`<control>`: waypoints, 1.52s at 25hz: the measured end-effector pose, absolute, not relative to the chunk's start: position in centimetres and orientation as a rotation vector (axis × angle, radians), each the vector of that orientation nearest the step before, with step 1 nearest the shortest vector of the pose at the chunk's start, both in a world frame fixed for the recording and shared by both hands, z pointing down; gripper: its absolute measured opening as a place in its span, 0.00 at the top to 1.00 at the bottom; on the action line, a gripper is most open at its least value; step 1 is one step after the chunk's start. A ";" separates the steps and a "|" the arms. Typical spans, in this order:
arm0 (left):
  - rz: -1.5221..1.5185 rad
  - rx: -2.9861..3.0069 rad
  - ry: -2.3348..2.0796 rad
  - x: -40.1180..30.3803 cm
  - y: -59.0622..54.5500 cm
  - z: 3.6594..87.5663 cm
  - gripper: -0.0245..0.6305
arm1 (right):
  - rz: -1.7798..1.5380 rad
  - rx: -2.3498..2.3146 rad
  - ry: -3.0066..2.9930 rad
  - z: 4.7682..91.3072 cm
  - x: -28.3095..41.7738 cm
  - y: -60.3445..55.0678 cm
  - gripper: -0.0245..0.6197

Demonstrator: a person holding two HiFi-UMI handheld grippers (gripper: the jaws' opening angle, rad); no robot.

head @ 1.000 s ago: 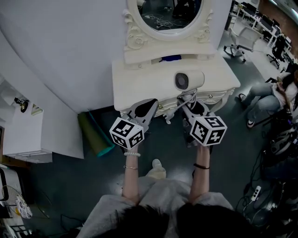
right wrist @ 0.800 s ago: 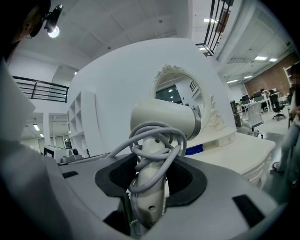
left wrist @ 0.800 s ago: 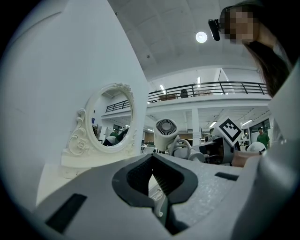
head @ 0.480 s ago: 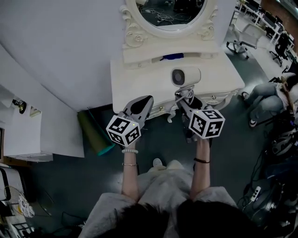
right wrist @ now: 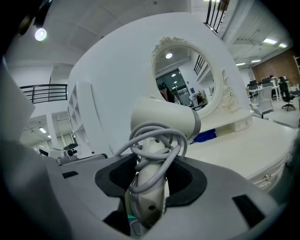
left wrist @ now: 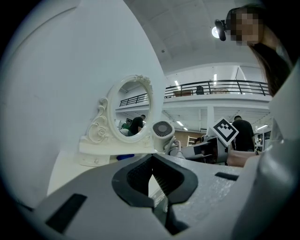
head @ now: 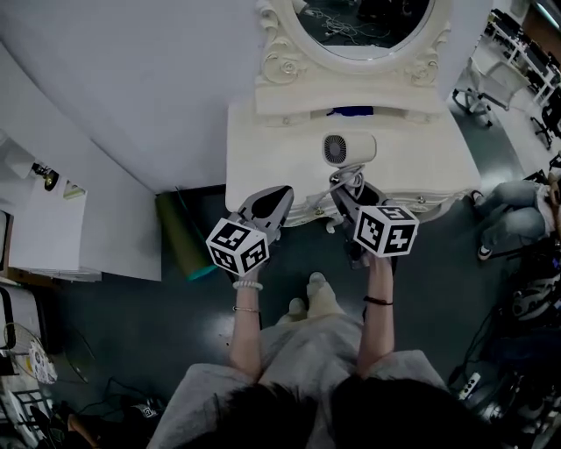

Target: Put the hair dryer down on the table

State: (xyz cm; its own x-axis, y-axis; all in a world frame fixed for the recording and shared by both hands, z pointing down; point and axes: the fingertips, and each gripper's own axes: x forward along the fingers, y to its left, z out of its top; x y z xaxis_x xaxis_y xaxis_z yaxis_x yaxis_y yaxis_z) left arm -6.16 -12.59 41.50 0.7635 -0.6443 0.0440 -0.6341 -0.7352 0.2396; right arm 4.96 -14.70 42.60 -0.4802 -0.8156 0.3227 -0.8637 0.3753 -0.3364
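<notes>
**Counts.** One white hair dryer (head: 349, 149) (right wrist: 164, 119) with a round grilled rear, one grey cord (right wrist: 154, 140) wound about its handle, two hand-held tongs, one ornate oval mirror (head: 368, 22), and one small blue object (head: 352, 111) under the mirror's base.

**Tongs.** The right tongs (head: 347, 188) (right wrist: 152, 180) pinched the dryer's handle, with the body above the pads and over the front of the cream carved vanity surface (head: 263, 158). Whether the dryer touched the surface could not be told. The left tongs (head: 281, 194) (left wrist: 151, 177) were pressed nearly together on nothing, at the front edge of the surface.

**Change.** Compared with one second before, the surface lay further right in the head view. The grip on the handle was unchanged.

**Setting.** The surface stood against a white wall on a dark floor (head: 114, 333). A green roll (head: 180, 238) stood beside it, and a seated person (head: 513, 206) was at the far right.
</notes>
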 end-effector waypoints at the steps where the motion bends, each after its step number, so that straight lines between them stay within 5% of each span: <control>1: -0.057 2.711 -1.009 -6.2 -13.1 41.8 0.96 | 0.720 1.527 -2.517 42.9 4.8 -15.4 0.67; 38: 0.043 2.291 -1.104 -4.8 -28.5 55.3 0.96 | 0.835 1.019 -2.200 58.6 4.1 -31.8 0.67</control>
State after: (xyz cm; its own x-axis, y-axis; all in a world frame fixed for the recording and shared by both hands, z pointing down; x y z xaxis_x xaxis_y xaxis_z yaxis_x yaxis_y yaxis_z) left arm -4.84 -28.46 55.34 0.6556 -0.7042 0.2726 -0.7234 -0.4822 0.4941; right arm 4.14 -31.83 58.62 -0.5476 -0.4491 0.7060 -0.8045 0.5146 -0.2967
